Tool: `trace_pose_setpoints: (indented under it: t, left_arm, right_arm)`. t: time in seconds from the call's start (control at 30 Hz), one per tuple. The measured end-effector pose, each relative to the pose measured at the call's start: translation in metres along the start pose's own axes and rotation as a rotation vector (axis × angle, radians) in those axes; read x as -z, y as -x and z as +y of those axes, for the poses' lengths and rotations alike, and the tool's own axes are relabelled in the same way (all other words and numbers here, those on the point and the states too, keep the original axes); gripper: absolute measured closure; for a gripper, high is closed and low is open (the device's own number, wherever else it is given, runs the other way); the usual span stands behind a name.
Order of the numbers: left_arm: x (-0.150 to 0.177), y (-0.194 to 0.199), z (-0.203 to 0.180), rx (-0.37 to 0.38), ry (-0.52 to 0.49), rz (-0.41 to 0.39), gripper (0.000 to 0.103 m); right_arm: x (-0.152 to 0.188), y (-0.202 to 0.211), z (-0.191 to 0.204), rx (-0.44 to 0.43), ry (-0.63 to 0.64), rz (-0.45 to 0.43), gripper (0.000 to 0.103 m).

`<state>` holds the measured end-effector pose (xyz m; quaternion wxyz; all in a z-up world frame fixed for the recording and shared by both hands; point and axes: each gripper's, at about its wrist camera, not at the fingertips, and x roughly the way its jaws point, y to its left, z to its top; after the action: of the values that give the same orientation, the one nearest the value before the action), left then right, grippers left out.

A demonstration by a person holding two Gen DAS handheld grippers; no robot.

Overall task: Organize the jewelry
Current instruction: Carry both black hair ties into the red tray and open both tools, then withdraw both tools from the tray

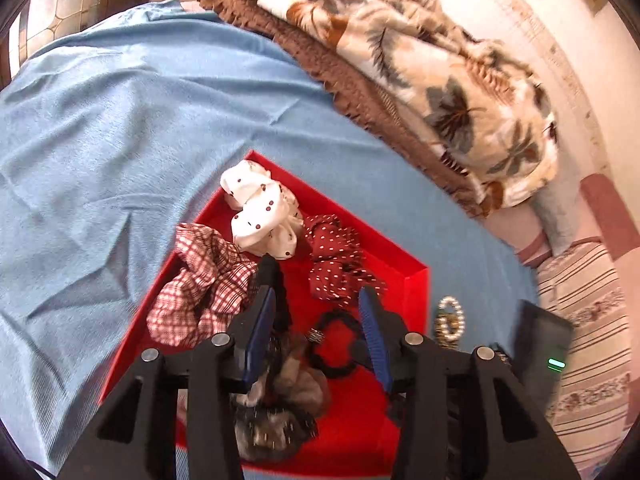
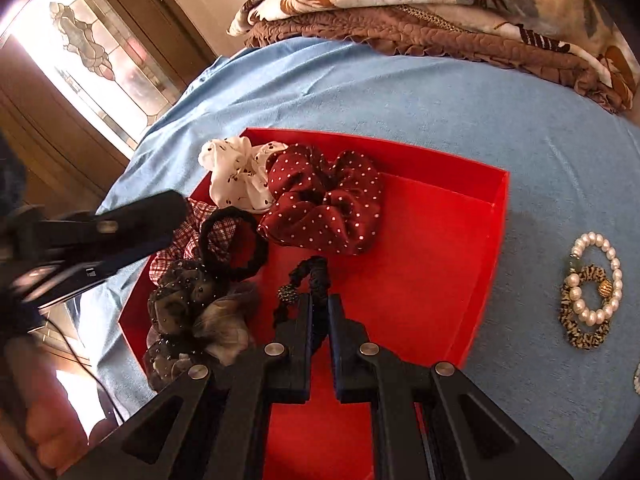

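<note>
The right tool (image 2: 319, 308) hangs over the near part of the red tray (image 2: 440, 272), its jaws drawn narrow on a dark braided hair band (image 2: 310, 276) that runs up between the pads and loops out ahead of them; the left tool (image 1: 316, 300) stands with its jaws parted and nothing pressed between them, above a thin black hair tie (image 1: 336, 344) and a grey-black sheer scrunchie (image 1: 276, 412) lying in the same tray; just beyond, on the tray's left side, sits a red checked scrunchie (image 1: 200, 284), with a maroon dotted scrunchie (image 2: 320, 204) in the middle and a white spotted scrunchie (image 2: 240, 172) at the far corner; to the right of the tray, apart from it, a pearl bracelet (image 2: 600, 280) and a leopard-print band (image 2: 580, 320) lie overlapped on the blue bedspread (image 2: 400, 92); furthest back, a floral quilt (image 1: 420, 60) is heaped along the bed's edge.
</note>
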<state>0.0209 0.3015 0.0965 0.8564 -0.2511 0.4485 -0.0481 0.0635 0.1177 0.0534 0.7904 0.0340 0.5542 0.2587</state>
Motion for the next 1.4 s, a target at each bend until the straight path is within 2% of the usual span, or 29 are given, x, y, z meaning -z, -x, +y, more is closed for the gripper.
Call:
trace_pose_setpoints:
  t: [0.1,0.17,0.23,0.3,0.37,0.67,0.77,0.83,1.1,1.4]
  left_arm:
    - [0.002,0.022,0.002,-0.016,0.008,-0.047,0.058]
    - [0.005,0.033,0.006,-0.045,0.01,-0.074,0.057]
    - [0.008,0.042,0.01,-0.086,0.009,-0.092,0.057]
    - [0.012,0.048,0.013,-0.123,0.009,-0.105,0.057]
    - [0.017,0.053,0.016,-0.161,0.008,-0.113,0.057]
    - [0.049,0.074,0.0,-0.323,-0.071,-0.164,0.057]
    - [0.065,0.078,-0.019,-0.407,-0.145,-0.191,0.056]
    - [0.075,0.08,-0.031,-0.439,-0.189,-0.202,0.052]
    - [0.103,0.084,-0.066,-0.481,-0.293,-0.2,0.048]
    - [0.119,0.087,-0.087,-0.508,-0.355,-0.196,0.048]
  right_arm:
    - [-0.003,-0.011,0.008,0.009,0.019,0.012,0.092]
    - [-0.004,-0.014,0.015,0.043,0.054,0.006,0.092]
    - [-0.003,-0.01,0.02,0.061,0.082,-0.004,0.085]
    - [-0.001,-0.001,0.023,0.062,0.094,-0.02,0.068]
    - [0.002,0.012,0.023,0.07,0.105,-0.046,0.063]
    - [0.036,0.084,-0.002,0.109,0.081,-0.139,0.055]
    - [0.055,0.104,-0.013,0.137,0.072,-0.165,0.051]
    - [0.066,0.115,-0.02,0.163,0.071,-0.18,0.049]
    - [0.106,0.151,-0.055,0.223,-0.001,-0.212,0.045]
    - [0.128,0.18,-0.087,0.263,-0.061,-0.247,0.042]
